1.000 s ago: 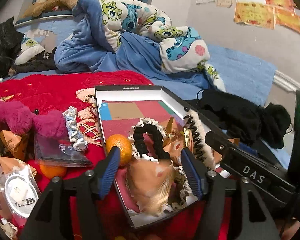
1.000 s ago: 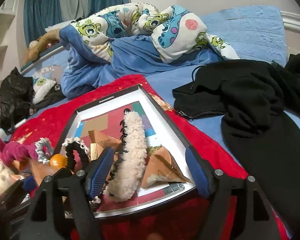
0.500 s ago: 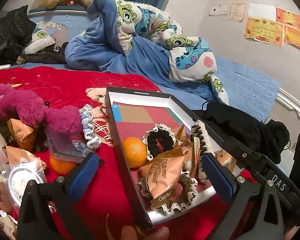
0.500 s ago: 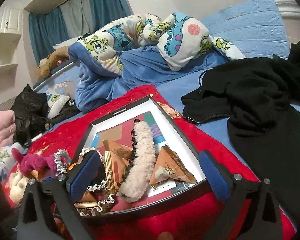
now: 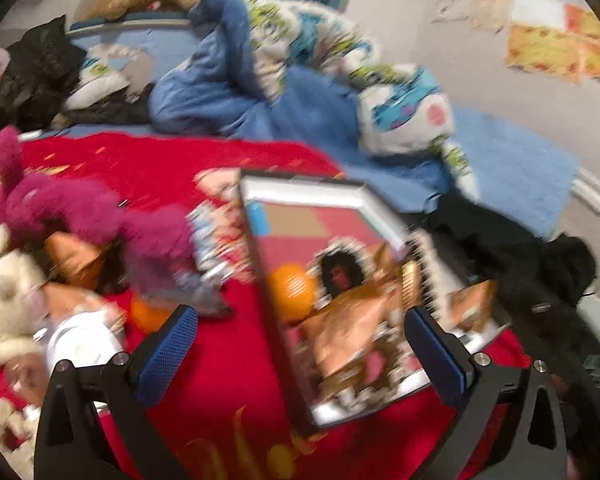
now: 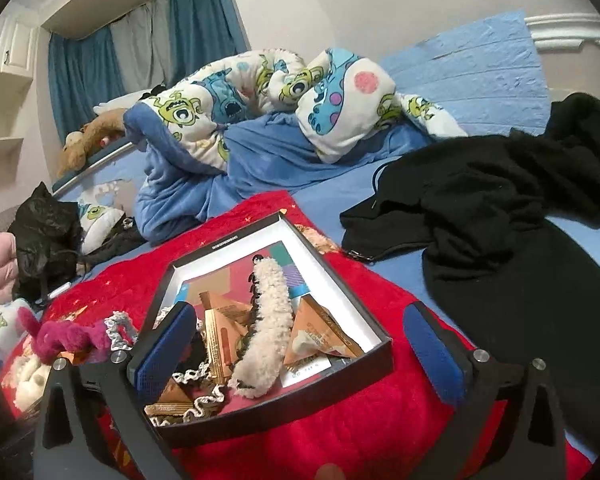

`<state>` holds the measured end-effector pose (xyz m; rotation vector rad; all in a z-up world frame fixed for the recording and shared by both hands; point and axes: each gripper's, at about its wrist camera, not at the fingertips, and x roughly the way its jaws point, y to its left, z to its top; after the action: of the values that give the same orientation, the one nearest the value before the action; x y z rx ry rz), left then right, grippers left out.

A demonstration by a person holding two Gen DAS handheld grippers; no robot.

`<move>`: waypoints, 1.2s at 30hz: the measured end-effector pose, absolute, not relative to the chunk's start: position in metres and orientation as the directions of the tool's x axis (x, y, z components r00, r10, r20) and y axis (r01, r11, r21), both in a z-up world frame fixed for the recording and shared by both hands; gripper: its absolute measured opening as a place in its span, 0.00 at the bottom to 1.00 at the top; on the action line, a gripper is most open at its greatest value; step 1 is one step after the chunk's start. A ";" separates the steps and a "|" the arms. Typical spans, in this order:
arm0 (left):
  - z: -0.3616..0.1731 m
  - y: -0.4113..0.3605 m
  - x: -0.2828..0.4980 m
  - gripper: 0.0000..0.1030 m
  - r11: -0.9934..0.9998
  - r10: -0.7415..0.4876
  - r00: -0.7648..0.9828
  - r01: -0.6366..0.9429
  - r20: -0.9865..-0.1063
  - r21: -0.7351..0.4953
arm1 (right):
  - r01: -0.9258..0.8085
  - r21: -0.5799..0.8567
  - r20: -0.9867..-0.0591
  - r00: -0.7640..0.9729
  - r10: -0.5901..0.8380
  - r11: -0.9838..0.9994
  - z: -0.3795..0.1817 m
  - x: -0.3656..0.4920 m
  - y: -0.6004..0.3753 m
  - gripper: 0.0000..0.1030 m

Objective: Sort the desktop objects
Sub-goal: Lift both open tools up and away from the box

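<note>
A black-rimmed shallow box (image 5: 256, 248) (image 6: 342, 280) lies on a red blanket. It holds an orange (image 5: 293, 287), a black lace-edged scrunchie (image 5: 338, 268), a fluffy cream hair claw (image 6: 266, 330) and orange triangular snack packs (image 6: 320, 338). My left gripper (image 5: 300, 350) is open and empty, above the box's near left edge; this view is blurred. My right gripper (image 6: 296, 354) is open and empty, above the box's near end. Left of the box lie a magenta plush (image 5: 88, 216), a silver-blue scrunchie (image 6: 118, 330), a second orange (image 5: 150, 314) and a white round tin (image 5: 84, 342).
A blue cartoon-print duvet (image 6: 260, 120) is heaped behind the box. Black clothing (image 6: 520, 216) lies on the blue sheet at the right. A cream plush (image 5: 8, 300) sits at the far left, a black bag (image 6: 46, 236) beyond it.
My left gripper opened and let go of the snack pack into the box, then drew back and left. My right gripper opened wider and pulled back and up.
</note>
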<state>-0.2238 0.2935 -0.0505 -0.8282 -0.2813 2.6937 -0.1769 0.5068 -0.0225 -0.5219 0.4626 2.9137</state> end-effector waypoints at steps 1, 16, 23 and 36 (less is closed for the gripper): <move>-0.052 0.290 -0.224 1.00 -0.934 0.342 -0.780 -0.222 -0.524 -0.280 | -0.195 0.269 -0.357 -0.930 0.090 -0.943 -0.021 -0.174 0.505 1.00; 0.017 0.262 -0.114 1.00 -0.975 0.192 -0.875 -0.220 -0.445 0.011 | -0.202 0.084 -0.306 -0.937 0.167 -0.976 0.038 -0.121 0.437 1.00; 0.035 0.201 -0.030 1.00 -0.986 0.156 -0.914 -0.165 -0.375 -0.008 | -0.138 0.155 -0.232 -0.968 0.100 -0.978 0.059 -0.043 0.415 1.00; 0.006 0.133 -0.010 1.00 -1.000 0.011 -0.916 -0.019 -0.401 0.017 | -0.042 -0.063 -0.266 -0.962 0.057 -0.997 0.033 0.024 0.355 1.00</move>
<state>-0.0103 0.1331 0.0062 -0.6397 0.0319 3.0598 0.0240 0.3549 0.0329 -0.4177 -0.0874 3.0622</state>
